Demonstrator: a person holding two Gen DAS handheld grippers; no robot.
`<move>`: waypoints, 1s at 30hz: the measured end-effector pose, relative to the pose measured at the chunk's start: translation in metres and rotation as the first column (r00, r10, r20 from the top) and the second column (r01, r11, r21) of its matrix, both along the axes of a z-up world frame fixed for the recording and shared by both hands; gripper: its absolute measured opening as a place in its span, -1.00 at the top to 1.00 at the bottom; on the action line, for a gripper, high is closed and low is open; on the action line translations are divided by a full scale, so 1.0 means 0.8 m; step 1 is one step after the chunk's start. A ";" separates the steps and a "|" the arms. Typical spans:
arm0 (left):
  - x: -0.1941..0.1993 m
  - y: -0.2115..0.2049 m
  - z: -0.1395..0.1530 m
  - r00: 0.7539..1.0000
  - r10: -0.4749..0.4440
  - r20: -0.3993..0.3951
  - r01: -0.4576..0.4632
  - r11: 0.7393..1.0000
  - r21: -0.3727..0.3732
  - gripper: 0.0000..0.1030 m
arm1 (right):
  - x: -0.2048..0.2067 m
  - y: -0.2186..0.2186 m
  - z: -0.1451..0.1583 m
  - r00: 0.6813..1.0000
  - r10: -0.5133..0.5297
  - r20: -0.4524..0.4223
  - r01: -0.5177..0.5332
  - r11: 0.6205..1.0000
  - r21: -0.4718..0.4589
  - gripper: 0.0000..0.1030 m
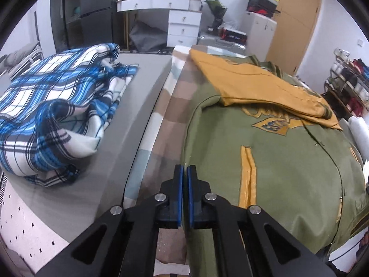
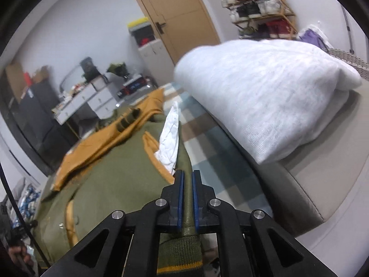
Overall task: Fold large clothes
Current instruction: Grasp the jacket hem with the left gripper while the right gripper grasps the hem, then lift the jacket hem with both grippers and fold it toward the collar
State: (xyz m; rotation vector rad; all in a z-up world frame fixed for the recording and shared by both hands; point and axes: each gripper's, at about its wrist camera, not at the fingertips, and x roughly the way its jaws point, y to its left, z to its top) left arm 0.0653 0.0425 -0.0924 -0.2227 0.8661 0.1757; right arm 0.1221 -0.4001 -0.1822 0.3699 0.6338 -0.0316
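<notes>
Now both grippers are at the near hem of the green jacket (image 1: 288, 161), which lies spread on the checked blanket (image 1: 166, 120), with one mustard sleeve (image 1: 258, 83) folded across its chest. The left gripper (image 1: 185, 168) is clenched at the left side edge of the jacket; I judge that it pinches this edge, though the cloth between its pads is hard to see. The right gripper (image 2: 188, 173) is closed on the green cloth by the ribbed hem (image 2: 180, 251), near a white lining (image 2: 169, 138) sticking out of the pocket. To fold well, I think both hands should lift together, keep the hem stretched straight, and carry it toward the collar. The long axis of the jacket runs away from the grippers, collar at the far end, hem near.
</notes>
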 end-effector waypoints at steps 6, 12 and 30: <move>-0.022 -0.026 0.015 0.999 -0.036 0.036 0.031 0.992 0.118 0.12 | -0.033 0.015 0.019 0.997 0.030 0.075 -0.024 0.997 -0.069 0.01; -0.046 -0.036 0.039 0.989 -0.088 0.116 0.073 0.989 0.128 -0.16 | -0.052 0.019 0.042 0.988 0.099 0.115 -0.094 0.994 -0.046 0.00; -0.106 -0.073 0.006 0.987 -0.088 0.137 0.089 0.996 -0.003 -0.16 | -0.094 0.034 0.025 0.983 0.140 0.121 -0.153 0.983 0.105 -0.22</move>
